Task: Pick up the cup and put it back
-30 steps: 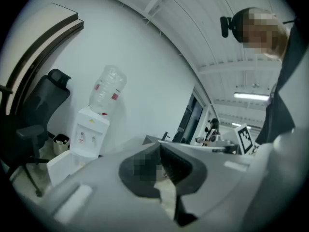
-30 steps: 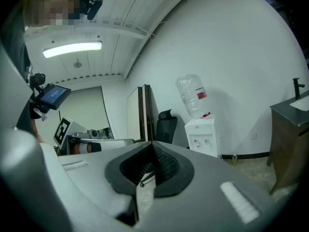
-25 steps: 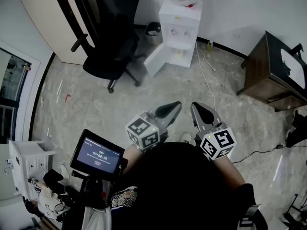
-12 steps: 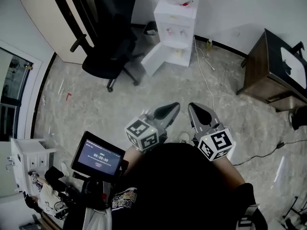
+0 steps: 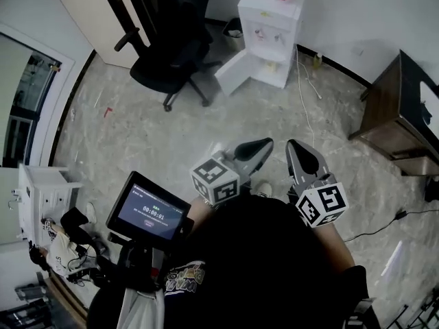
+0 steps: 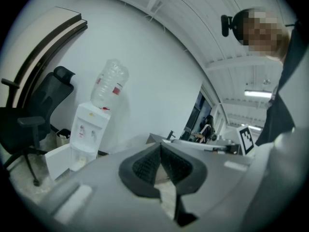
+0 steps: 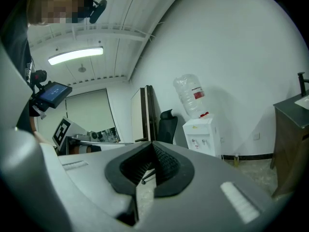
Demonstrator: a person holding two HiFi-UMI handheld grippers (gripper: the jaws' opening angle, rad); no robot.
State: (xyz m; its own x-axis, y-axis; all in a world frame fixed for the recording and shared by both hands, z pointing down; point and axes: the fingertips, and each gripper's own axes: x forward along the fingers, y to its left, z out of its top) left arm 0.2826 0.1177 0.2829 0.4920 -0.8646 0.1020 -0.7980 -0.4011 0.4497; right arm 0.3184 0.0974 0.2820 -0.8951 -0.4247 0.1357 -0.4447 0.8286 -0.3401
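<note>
No cup shows in any view. Both grippers are held side by side in front of the person's body, over the marble floor. In the head view the left gripper (image 5: 259, 144) points up the picture with its dark jaws together. The right gripper (image 5: 304, 153) sits just to its right, jaws together too. The left gripper view shows its ribbed pads (image 6: 147, 166) meeting at the tip with nothing between them. In the right gripper view the pads (image 7: 166, 163) also meet, empty. Both point towards a white water dispenser (image 5: 271, 36).
A black office chair (image 5: 171, 57) stands left of the water dispenser (image 6: 87, 134), which has a low open flap at its base. A dark wooden cabinet (image 5: 401, 115) stands at the right. A small screen (image 5: 149, 214) on a rig is at the person's left. Cables trail over the floor (image 5: 137, 136).
The head view has shifted: chair, dispenser and cabinet have slid to the right and the doorway at the left looms larger. Both grippers have stayed side by side and shut.
</note>
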